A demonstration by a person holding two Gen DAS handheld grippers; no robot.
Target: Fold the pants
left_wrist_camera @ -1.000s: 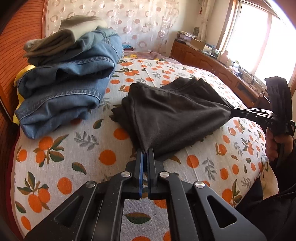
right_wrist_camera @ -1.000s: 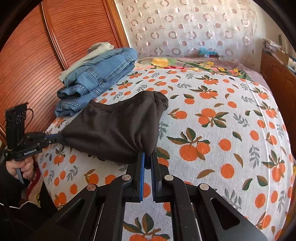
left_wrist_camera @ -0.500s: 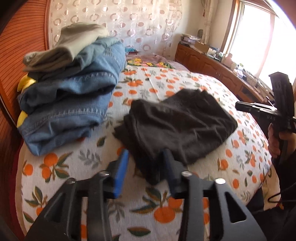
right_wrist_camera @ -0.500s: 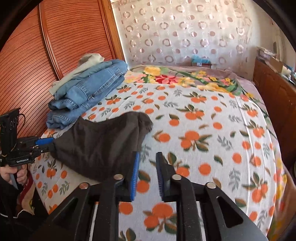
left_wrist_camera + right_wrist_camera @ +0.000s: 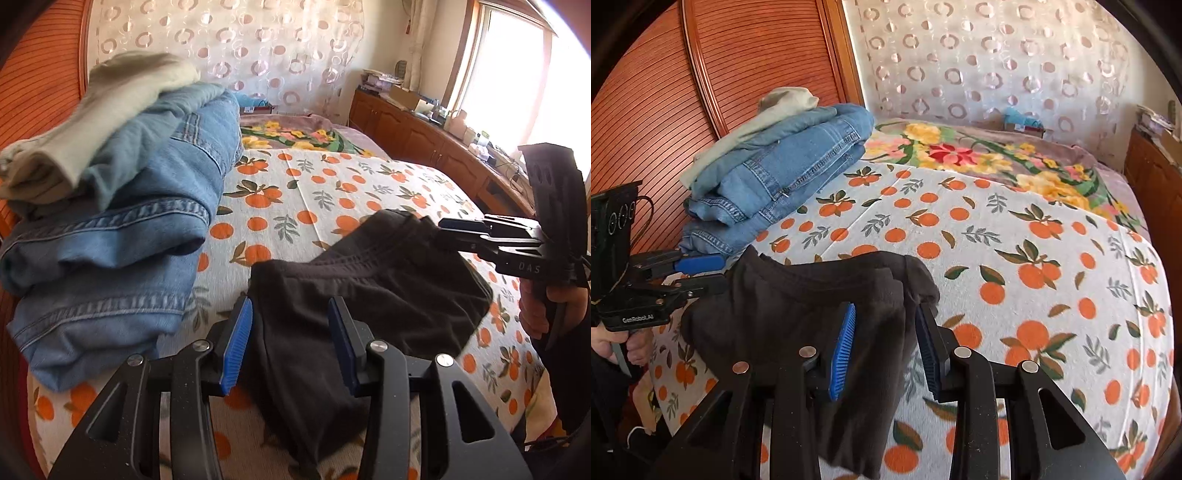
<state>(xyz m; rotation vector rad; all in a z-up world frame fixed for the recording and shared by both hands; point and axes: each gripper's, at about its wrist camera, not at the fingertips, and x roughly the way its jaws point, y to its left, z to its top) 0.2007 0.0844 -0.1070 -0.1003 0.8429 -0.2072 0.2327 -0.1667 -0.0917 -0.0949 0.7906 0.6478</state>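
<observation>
Both tongs, the left gripper (image 5: 290, 339) and right gripper (image 5: 884, 347), are spread wide, straddling but not clamping the folded dark pants (image 5: 369, 295) lying near the bed (image 5: 997, 229) edge, right of the jeans stack (image 5: 122, 236). If only the top layer is pinched, the fold could be pulled apart.

The left tongs (image 5: 701, 273) body reads "GenRobot.AI"; the right tongs (image 5: 443, 225) "DAS".

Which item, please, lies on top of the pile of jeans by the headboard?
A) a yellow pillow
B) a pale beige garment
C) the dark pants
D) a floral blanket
B: a pale beige garment rests on the jeans, while the dark pants lie apart on the bedspread, between the open fingers of both grippers.
</observation>
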